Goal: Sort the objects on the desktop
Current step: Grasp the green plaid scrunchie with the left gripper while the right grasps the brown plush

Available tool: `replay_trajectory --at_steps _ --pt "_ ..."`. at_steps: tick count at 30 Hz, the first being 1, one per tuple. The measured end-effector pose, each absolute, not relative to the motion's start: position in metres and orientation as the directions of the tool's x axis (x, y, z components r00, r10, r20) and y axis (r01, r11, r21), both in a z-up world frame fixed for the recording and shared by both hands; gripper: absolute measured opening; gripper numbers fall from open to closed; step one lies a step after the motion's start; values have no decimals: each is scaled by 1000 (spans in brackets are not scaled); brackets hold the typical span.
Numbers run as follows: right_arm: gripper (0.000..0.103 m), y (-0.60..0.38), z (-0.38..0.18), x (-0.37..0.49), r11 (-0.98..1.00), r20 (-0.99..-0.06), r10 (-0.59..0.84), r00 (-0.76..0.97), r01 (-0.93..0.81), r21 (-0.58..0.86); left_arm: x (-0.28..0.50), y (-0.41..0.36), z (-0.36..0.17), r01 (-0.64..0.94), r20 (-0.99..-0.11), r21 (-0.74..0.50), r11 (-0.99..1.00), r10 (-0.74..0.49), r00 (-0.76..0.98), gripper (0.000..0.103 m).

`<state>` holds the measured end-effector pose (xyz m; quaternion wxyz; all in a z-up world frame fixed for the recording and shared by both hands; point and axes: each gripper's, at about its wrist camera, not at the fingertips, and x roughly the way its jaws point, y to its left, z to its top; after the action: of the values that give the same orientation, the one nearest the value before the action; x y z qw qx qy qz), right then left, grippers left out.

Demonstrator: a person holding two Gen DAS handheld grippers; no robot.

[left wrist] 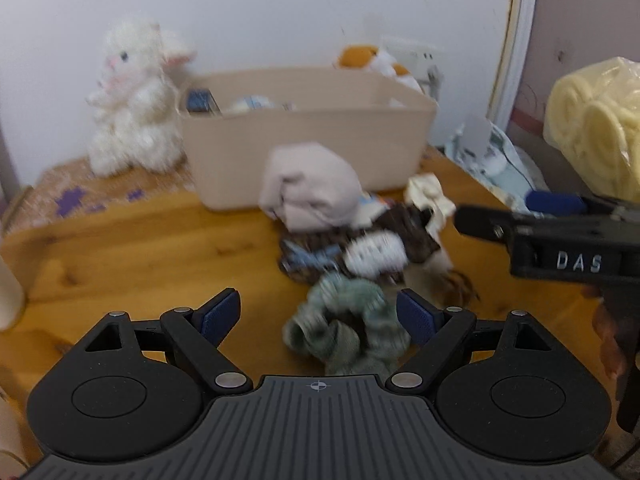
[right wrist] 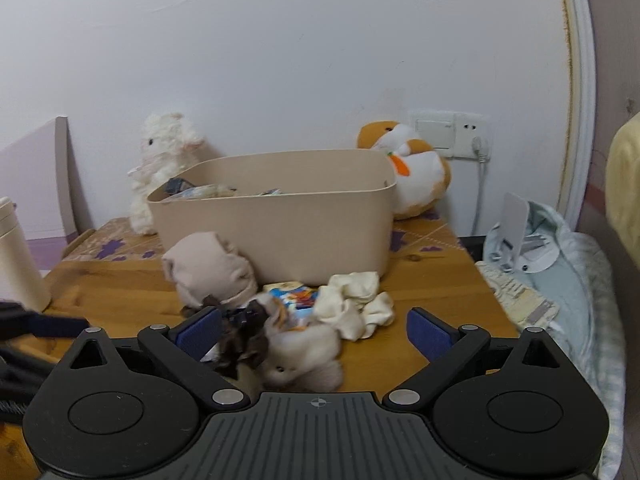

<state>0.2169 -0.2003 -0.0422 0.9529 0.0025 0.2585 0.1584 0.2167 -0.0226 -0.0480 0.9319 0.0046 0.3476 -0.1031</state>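
A heap of small things lies on the wooden table (left wrist: 140, 248) in front of a beige bin (left wrist: 304, 128) (right wrist: 280, 208). My left gripper (left wrist: 320, 312) is open, low over a crumpled green sock (left wrist: 348, 320) that lies between its fingers without touching the pads. Beyond it sit a beige cloth bundle (left wrist: 312, 188), a white striped item (left wrist: 376, 256) and brown cloth (left wrist: 408, 228). My right gripper (right wrist: 314, 330) is open too. A small grey plush (right wrist: 300, 356) and brown cloth (right wrist: 240, 336) lie between its fingers, with cream socks (right wrist: 356, 304) and a colourful packet (right wrist: 294, 294) just beyond.
A white lamb plush (right wrist: 164, 160) and an orange hamster plush (right wrist: 408, 168) flank the bin, which holds several items. A white canister (right wrist: 16, 248) stands at the table's left edge. Bedding (right wrist: 560, 260) and a white stand (right wrist: 516, 232) lie to the right, below a wall socket (right wrist: 452, 132).
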Motion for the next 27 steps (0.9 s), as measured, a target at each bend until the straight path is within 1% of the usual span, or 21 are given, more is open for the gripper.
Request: replay_trajectory --at_steps 5,7,10,13,17,20,22,23,24,25,27 --pt "100 -186 -41 220 929 -512 352 784 -357 93 223 -23 -62 196 -672 -104 975 -214 709 87" --pt "99 -176 -45 222 931 -528 336 780 -359 62 227 -24 -65 202 -675 -125 971 -233 700 87" --pt "95 -164 -50 228 940 -535 292 793 -340 10 234 -24 -73 196 -683 -149 969 -244 688 87" --pt "92 -161 -53 236 934 -542 321 776 -354 46 243 -22 -82 175 -694 -173 969 -246 677 87" --pt "86 -153 -57 245 932 -566 321 759 -360 45 253 -15 -94 172 -705 -271 947 -317 635 87" --pt "81 -146 -62 251 923 -582 344 737 -378 68 254 -13 -96 174 -692 -284 943 -328 643 86" --pt "75 -142 -66 253 919 -594 354 722 -387 76 253 -13 -97 182 -688 -285 941 -333 645 85" --pt "69 -140 -68 254 915 -600 363 713 -394 85 253 -12 -97 189 -684 -291 938 -342 644 81" --pt "65 -139 -70 255 911 -604 374 704 -402 97 253 -11 -97 197 -679 -307 931 -359 641 74" --pt "57 -137 -71 255 907 -604 385 697 -408 108 253 -11 -97 203 -675 -324 924 -376 635 70" --pt "51 -136 -71 253 906 -600 388 700 -409 109 255 -7 -98 212 -665 -379 901 -425 614 56"
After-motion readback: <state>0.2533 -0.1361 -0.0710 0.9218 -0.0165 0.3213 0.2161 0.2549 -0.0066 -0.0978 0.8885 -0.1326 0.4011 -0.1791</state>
